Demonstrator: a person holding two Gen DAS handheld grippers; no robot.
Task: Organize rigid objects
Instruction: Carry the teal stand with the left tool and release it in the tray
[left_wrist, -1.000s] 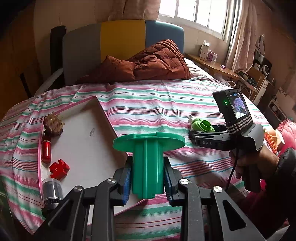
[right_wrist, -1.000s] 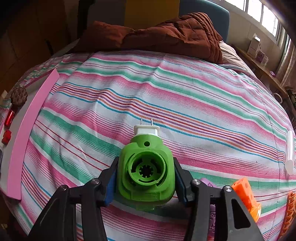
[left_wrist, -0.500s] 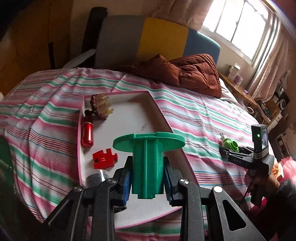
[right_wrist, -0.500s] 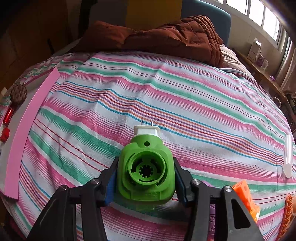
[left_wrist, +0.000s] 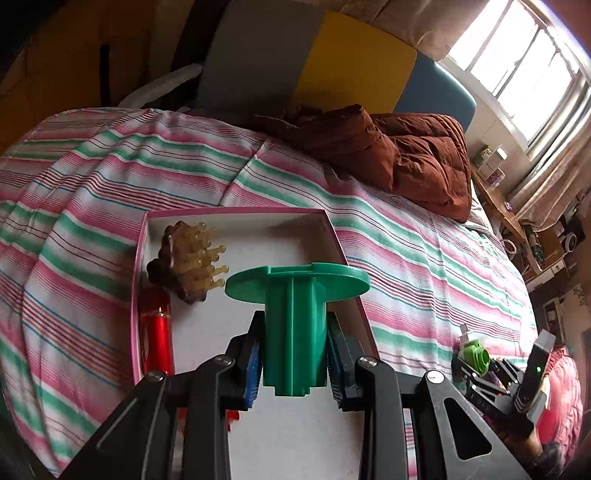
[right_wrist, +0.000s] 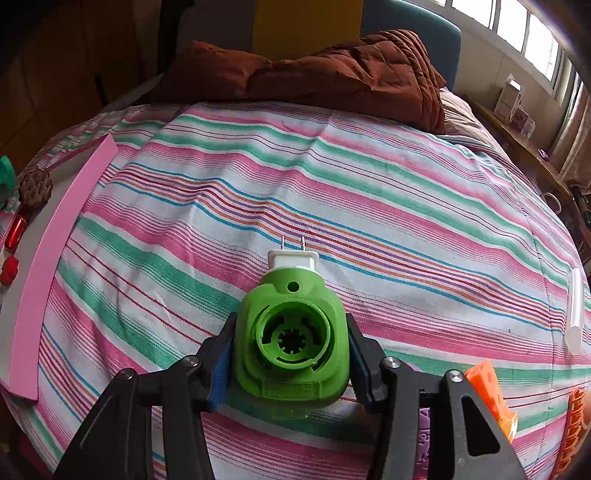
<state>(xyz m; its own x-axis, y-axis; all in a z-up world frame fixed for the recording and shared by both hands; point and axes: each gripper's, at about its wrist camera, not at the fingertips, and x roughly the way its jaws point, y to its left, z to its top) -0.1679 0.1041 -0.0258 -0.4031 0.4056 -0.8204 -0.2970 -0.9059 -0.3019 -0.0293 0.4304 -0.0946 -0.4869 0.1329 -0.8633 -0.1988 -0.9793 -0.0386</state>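
My left gripper (left_wrist: 294, 360) is shut on a dark green plastic spool (left_wrist: 295, 325) with a round flange on top, held upright above the pink-rimmed white tray (left_wrist: 236, 214). In the tray lie a brown spiky brush (left_wrist: 184, 262), a red cylinder (left_wrist: 157, 339) and a red piece partly hidden behind my fingers. My right gripper (right_wrist: 291, 354) is shut on a light green plug-in device (right_wrist: 291, 339) with a white two-pin plug, held over the striped bedspread (right_wrist: 332, 192). The right gripper also shows in the left wrist view (left_wrist: 480, 363), at the lower right.
A brown quilt (left_wrist: 388, 151) lies by the headboard. An orange block (right_wrist: 491, 391), a purple item (right_wrist: 423, 435) and a white stick (right_wrist: 574, 306) lie on the bed at the right. The tray's pink edge (right_wrist: 44, 266) runs along the left.
My left gripper has swung left and forward with the spool, from the tray's right edge to over the tray. The right gripper has held nearly still with the green device.
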